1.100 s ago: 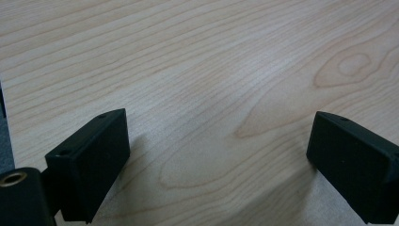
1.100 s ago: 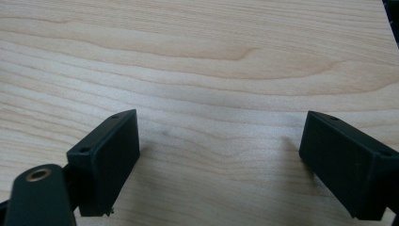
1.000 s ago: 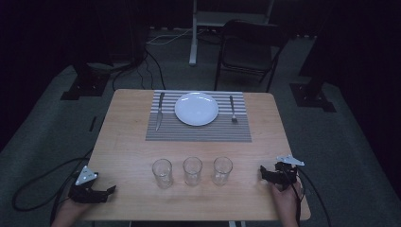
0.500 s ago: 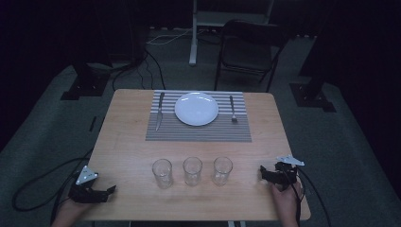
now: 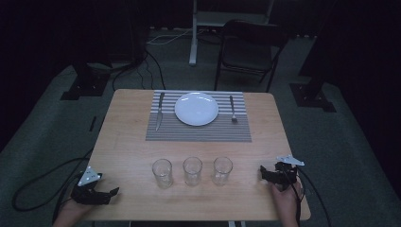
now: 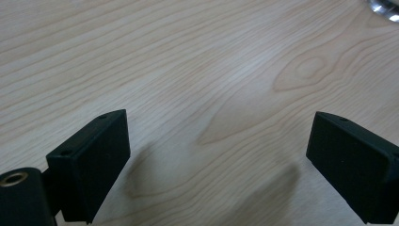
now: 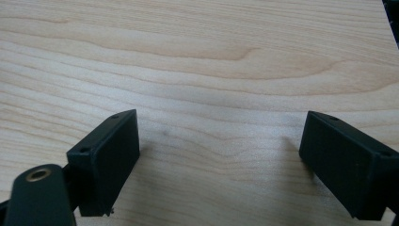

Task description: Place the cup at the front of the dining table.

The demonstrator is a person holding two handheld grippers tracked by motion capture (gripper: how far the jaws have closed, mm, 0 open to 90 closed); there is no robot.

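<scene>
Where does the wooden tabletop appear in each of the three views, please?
High view: the tabletop fills the middle, under the placemat and three glasses.
Left gripper view: it lies behind the open jaws of the left gripper.
Right gripper view: likewise, behind the right gripper.
Shared landmark: its pale wood grain.

The left gripper (image 5: 111,193) has crept slightly along the table's (image 5: 127,142) near edge.

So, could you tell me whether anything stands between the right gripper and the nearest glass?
Nothing visible does. The right gripper rests open near the table's front right corner, and the right glass of the three stands to its left with bare wood between them. The right gripper view shows bare tabletop between its fingers.
</scene>
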